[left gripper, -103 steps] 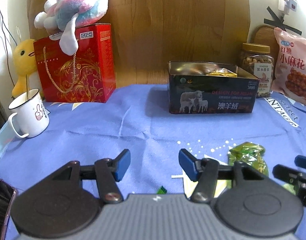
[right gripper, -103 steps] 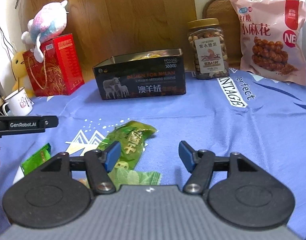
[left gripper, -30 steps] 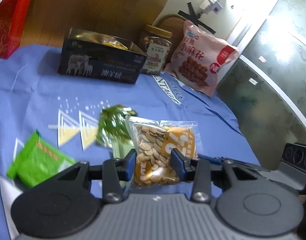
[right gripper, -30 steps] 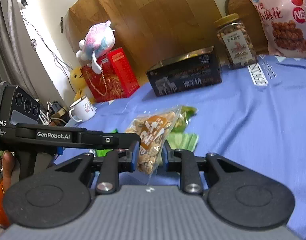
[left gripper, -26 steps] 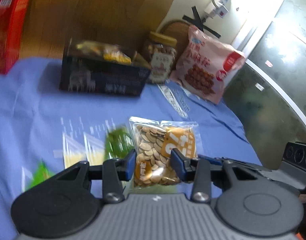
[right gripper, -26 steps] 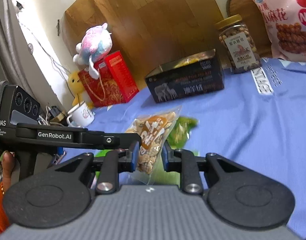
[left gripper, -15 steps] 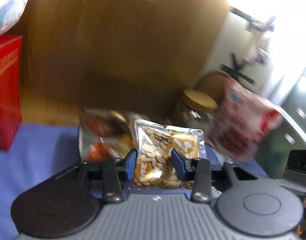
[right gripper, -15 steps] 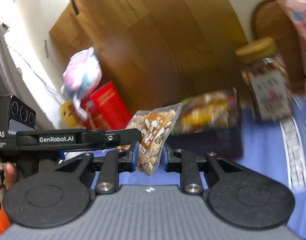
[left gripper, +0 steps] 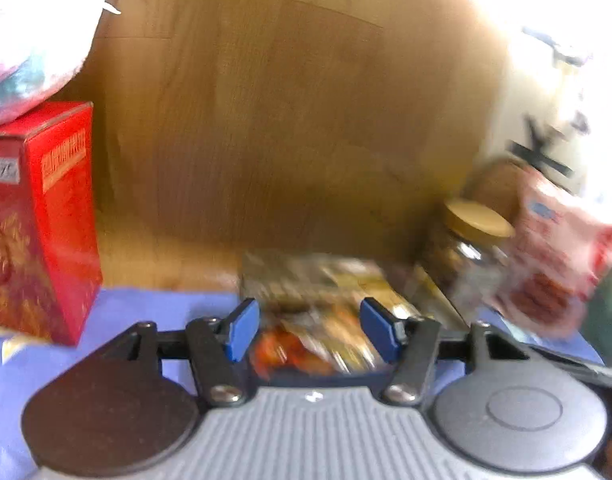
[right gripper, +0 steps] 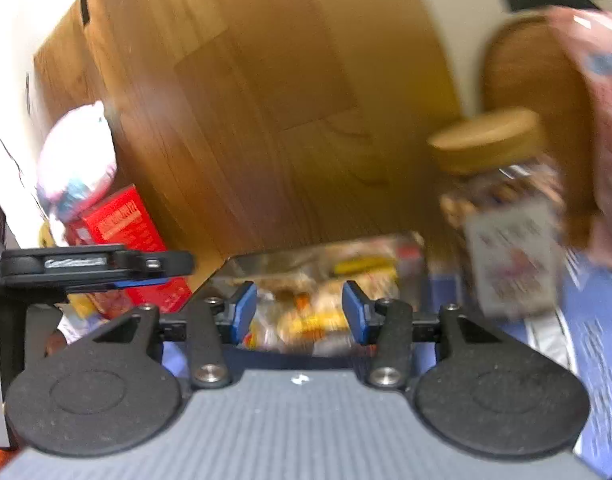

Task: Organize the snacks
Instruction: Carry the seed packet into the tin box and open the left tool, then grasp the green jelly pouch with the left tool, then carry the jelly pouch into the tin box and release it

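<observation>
The picture is blurred. My left gripper [left gripper: 312, 326] hangs just above the open dark tin [left gripper: 318, 378]; its jaws are opening and nothing is between the blue pads. My right gripper [right gripper: 300, 312] hovers over the same tin [right gripper: 226, 276], jaws opening too, with nothing between them. Several snack packets [left gripper: 306, 344] lie jumbled inside the tin, orange and yellow among them [right gripper: 306, 320]. I cannot pick out the seed packet in the blur. The left tool's black arm [right gripper: 98, 264] shows at the left of the right wrist view.
A red gift box [left gripper: 38, 220] with a plush toy [left gripper: 34, 40] on it stands left of the tin. A lidded nut jar [left gripper: 470, 256] and a pink snack bag [left gripper: 558, 248] stand to its right. A wooden board rises behind. Blue cloth [left gripper: 146, 308] covers the table.
Both grippers carried the seed packet from the cloth to the tin. Their jaws have since spread apart and the packet is gone from between them.
</observation>
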### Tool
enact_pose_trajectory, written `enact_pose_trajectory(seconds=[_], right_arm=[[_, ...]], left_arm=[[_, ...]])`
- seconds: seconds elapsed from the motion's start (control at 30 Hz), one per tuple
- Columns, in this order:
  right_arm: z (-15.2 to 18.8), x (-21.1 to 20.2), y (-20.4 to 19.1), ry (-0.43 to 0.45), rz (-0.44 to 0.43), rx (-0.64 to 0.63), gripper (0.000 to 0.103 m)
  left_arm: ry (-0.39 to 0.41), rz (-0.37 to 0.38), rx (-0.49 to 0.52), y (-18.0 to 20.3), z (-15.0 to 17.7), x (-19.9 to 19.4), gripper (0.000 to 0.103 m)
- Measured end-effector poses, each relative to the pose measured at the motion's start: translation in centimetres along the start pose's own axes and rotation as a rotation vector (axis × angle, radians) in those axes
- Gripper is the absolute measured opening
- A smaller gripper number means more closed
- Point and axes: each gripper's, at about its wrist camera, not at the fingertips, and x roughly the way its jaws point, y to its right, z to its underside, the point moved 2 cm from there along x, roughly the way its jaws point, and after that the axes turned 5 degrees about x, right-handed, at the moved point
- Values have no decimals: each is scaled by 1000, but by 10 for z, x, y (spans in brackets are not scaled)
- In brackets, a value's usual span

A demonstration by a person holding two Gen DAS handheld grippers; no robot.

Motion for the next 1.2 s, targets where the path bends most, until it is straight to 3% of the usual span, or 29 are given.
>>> enact_pose_trajectory(seconds=[0.2,0.43,0.57,0.63,0.7,0.8,1.0,1.2], right_arm=[[60,-69,24,-98,-74,170,52],[119,-88,1,-204,-60,92,52],[129,-78,-6,-210,-10,-2,52],[132,-76,-10,-195,-2,-55,49],[134,-70,-15,-196,4,-110,41],[134,-57,-20,-180,17,-145,36],[123,-53,-8,-143,-20,-36,27],[74,-55,-23,9,-51,-67,24]], left_arm=[[-203,153,69,39,61,-12,58],[-392,229,-10,45,120,-5,58],[-344,163,27,49,130,-8,49],[-341,177,30,53,131,-5,29],[-333,170,-4,48,128,-1,25],[-318,184,-59,41,125,8,22],[-288,244,-143,33,110,11,21],[-127,257,-111,32,41,-1,22]])
